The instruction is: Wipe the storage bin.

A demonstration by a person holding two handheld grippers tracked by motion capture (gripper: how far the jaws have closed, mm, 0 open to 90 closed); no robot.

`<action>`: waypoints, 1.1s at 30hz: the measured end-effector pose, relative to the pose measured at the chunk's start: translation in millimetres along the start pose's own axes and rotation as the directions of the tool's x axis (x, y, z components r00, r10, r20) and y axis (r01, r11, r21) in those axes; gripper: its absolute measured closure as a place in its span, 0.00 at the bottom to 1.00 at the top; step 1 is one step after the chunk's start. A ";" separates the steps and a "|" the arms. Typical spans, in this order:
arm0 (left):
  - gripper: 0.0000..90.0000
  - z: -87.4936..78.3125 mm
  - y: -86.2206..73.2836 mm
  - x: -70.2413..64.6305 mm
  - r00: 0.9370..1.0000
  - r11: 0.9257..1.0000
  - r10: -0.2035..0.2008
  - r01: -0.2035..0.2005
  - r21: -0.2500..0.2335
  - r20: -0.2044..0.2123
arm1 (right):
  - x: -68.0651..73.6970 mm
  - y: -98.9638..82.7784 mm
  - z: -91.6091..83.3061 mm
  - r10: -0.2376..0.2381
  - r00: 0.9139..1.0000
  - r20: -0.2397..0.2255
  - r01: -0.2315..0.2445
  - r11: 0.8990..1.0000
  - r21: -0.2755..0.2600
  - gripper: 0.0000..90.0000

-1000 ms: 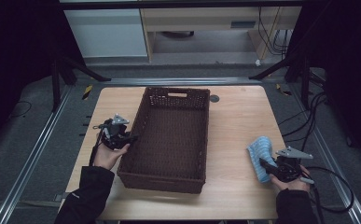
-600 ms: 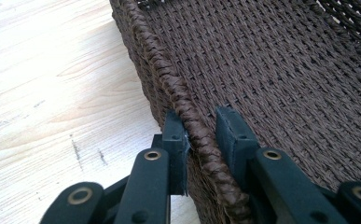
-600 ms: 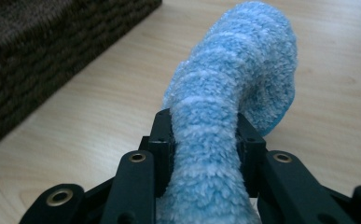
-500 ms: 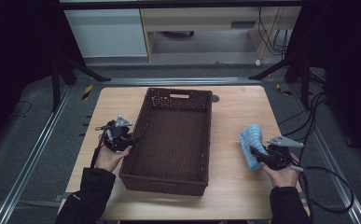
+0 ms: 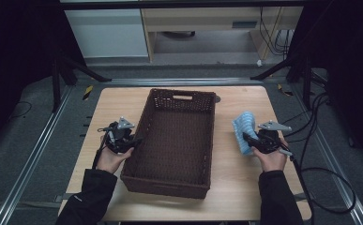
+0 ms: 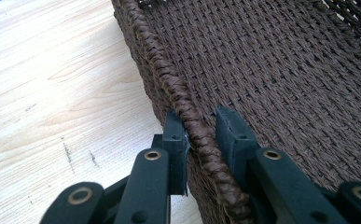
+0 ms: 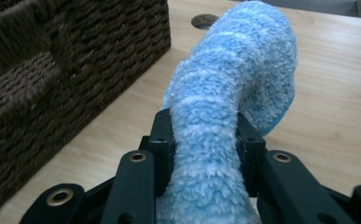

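High view: brown wicker basket sits mid-table on the wooden table, long axis running away from the person. Left gripper is at the basket's left long rim, held by the left hand, jaws over the rim edge. Right gripper is to the right of the basket, apart from it, held by the right hand; a fluffy blue cloth sticks up and fwd from its jaws, above the tabletop betw. basket and table's right edge.

Left gripper view: jaws straddle the braided rim of the basket, one pad outside the wall, one inside. Outer pad touches the braid; inner pad is close against it, narrow gap hard to judge. Reads as pinching the rim. Bare wood at left.

Right gripper view: both pads press into the blue cloth, squeezing it narrow betw. them; cloth bulges out beyond the jaws in a thick folded roll. Basket wall at left, near but not touching the cloth. Round hole in the tabletop beyond.
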State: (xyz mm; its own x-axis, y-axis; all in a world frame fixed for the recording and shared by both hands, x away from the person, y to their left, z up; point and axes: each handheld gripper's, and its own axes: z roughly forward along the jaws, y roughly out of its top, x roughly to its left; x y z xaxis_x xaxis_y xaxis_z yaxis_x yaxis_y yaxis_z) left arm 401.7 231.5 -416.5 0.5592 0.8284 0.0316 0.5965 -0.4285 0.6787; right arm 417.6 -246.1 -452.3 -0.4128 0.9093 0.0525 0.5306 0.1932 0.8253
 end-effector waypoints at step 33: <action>0.82 2.0 3.4 -4.1 1.000 1.000 0.022 -0.022 0.011 0.001 | 17.1 19.2 100.0 0.000 0.999 -0.036 0.001 1.000 0.017 0.77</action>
State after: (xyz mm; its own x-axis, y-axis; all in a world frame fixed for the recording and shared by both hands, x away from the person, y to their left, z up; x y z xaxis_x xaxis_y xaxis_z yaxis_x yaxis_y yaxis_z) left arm 402.5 225.9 -415.8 0.5726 0.8186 0.0454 0.5906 -0.4502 0.6697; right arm 494.8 -190.0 -491.8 -0.4393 0.8954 0.0724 0.5427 0.2003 0.8157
